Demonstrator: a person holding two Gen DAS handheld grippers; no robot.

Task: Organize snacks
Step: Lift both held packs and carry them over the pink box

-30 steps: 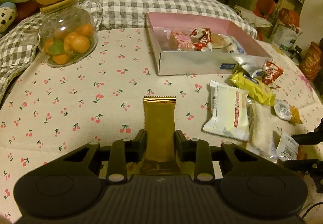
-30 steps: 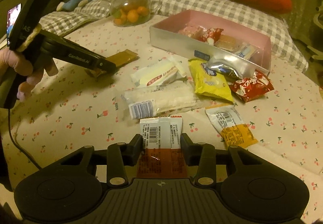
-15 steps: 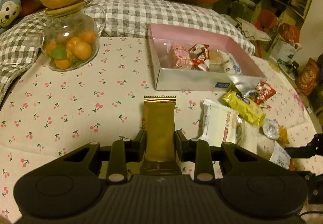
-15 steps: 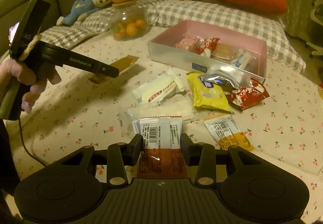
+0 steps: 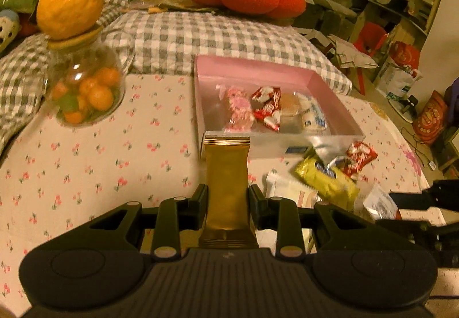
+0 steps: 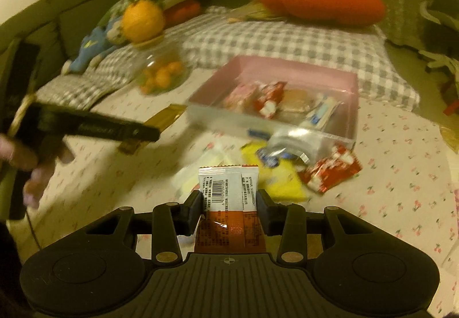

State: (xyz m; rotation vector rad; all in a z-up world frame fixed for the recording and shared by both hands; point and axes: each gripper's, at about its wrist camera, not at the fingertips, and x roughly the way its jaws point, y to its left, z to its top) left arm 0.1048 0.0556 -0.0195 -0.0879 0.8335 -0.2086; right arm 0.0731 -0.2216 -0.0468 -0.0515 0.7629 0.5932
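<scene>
My left gripper (image 5: 228, 197) is shut on a gold snack packet (image 5: 227, 174) and holds it in the air, its tip near the front left corner of the pink box (image 5: 258, 65). The box holds several wrapped snacks. My right gripper (image 6: 229, 203) is shut on a white and red-brown packet (image 6: 228, 189), lifted above the loose snacks. The left gripper (image 6: 94, 127) with the gold packet (image 6: 165, 117) shows in the right wrist view, left of the box (image 6: 287, 65).
Loose snacks lie in front of the box: a yellow packet (image 5: 327, 174), a red packet (image 5: 358, 157), a white packet (image 5: 289, 191). A glass jar of small oranges (image 5: 86, 88) with a large orange on top stands at the left. Checked cushions lie behind.
Both grippers have risen and moved forward toward the pink box, each carrying its packet. The box and the loose snacks have not moved.
</scene>
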